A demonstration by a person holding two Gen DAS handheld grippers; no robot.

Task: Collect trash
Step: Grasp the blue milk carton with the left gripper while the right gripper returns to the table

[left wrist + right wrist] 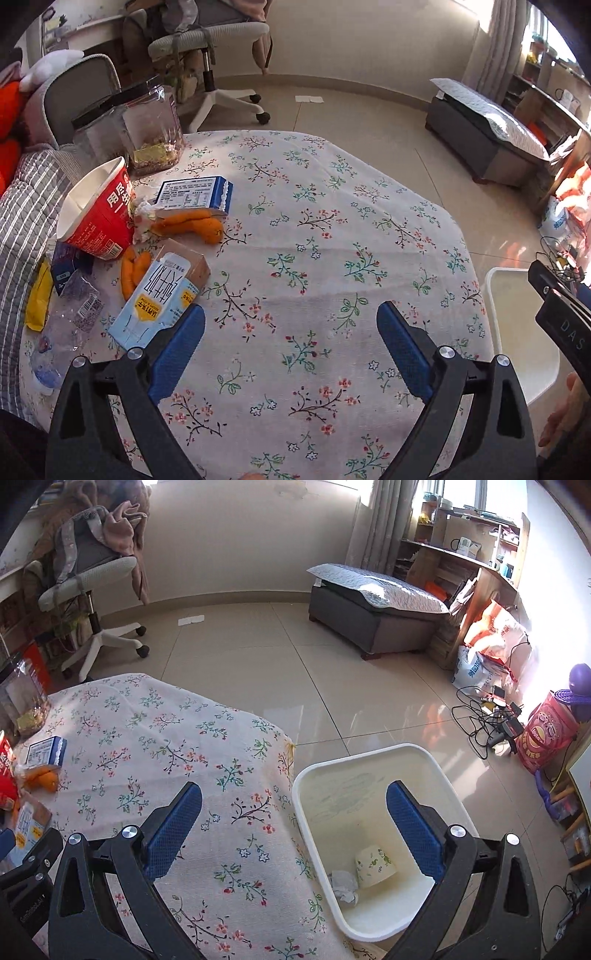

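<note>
Trash lies at the table's left side: a red paper bowl on its side, a blue box, orange peels, a milk carton, a crushed clear bottle and a yellow wrapper. My left gripper hangs open over bare floral cloth, its left finger close to the carton, nothing between the pads. My right gripper is open and empty above the table's right edge and the white bin. In the bin lie a patterned paper cup and a crumpled tissue.
A clear jar with a black lid stands at the table's far left. A striped cushion borders the left edge. On the floor are a swivel chair, a grey ottoman, cables and bags at the right.
</note>
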